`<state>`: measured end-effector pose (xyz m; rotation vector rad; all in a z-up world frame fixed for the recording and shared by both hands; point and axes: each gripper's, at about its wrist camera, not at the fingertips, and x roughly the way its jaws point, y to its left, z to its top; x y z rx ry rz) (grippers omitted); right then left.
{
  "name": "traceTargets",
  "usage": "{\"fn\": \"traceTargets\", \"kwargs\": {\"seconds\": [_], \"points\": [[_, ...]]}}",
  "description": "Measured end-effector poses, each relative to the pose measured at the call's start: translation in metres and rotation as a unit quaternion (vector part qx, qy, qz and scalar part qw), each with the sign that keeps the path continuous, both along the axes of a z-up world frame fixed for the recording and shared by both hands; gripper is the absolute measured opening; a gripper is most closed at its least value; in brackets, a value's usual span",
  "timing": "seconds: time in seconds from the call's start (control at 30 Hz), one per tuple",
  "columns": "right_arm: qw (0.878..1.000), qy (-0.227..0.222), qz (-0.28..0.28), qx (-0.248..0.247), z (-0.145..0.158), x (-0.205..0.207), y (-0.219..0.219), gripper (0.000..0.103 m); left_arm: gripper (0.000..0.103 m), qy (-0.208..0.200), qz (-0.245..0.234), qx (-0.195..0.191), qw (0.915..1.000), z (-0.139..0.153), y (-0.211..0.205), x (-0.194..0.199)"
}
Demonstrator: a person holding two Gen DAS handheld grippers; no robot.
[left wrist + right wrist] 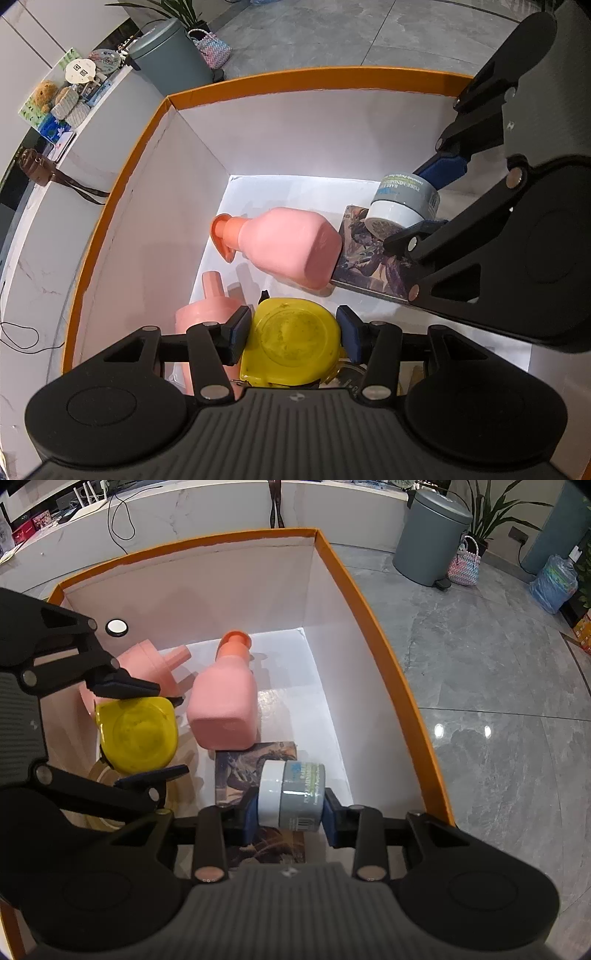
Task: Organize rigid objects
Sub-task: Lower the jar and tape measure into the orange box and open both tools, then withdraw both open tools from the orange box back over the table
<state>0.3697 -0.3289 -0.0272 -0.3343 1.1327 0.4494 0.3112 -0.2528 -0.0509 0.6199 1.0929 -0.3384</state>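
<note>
In the left wrist view, a box with an orange rim and white inner walls stands on a grey tiled floor. Behind it there is a white marble counter with small things on it, a grey bin and a woven bag. Inside the box, a pink bottle lies on its side, and a second pink bottle lies near the left wall. The left gripper is closed on a yellow tape measure, a rounded case with a dirty round face; both blue pads press on its sides. To the right, the right gripper holds a jar above a printed card.

In the right wrist view, the same box has the shiny floor on its right, and the bin, the bag and a plant stand further back. The right gripper is closed on the jar, which has a white lid and a grey label with small print and lies sideways between the pads, over the card on the box bottom. At the left, the left gripper holds the tape measure just beside the bottle.
</note>
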Motion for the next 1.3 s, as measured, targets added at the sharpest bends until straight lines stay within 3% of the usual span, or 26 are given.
{"fn": "traceTargets", "kwargs": {"seconds": [0.13,0.57,0.7,1.3], "points": [[1.0,-0.003,-0.001,-0.002,0.001,0.0,0.001,0.036,0.063,0.002,0.0,-0.005,1.0,0.0,0.001,0.0],[1.0,-0.017,-0.004,0.003,0.009,-0.001,0.002,0.037,0.063,-0.016,0.0,-0.011,0.9998,0.013,0.004,-0.001],[1.0,-0.021,-0.002,0.013,0.014,-0.002,0.002,0.043,0.063,-0.021,0.001,-0.008,0.9998,0.018,0.006,-0.003],[0.997,-0.066,0.003,0.04,0.043,-0.013,0.015,0.048,0.063,-0.064,-0.001,-0.003,0.998,0.059,0.017,-0.024]]}}
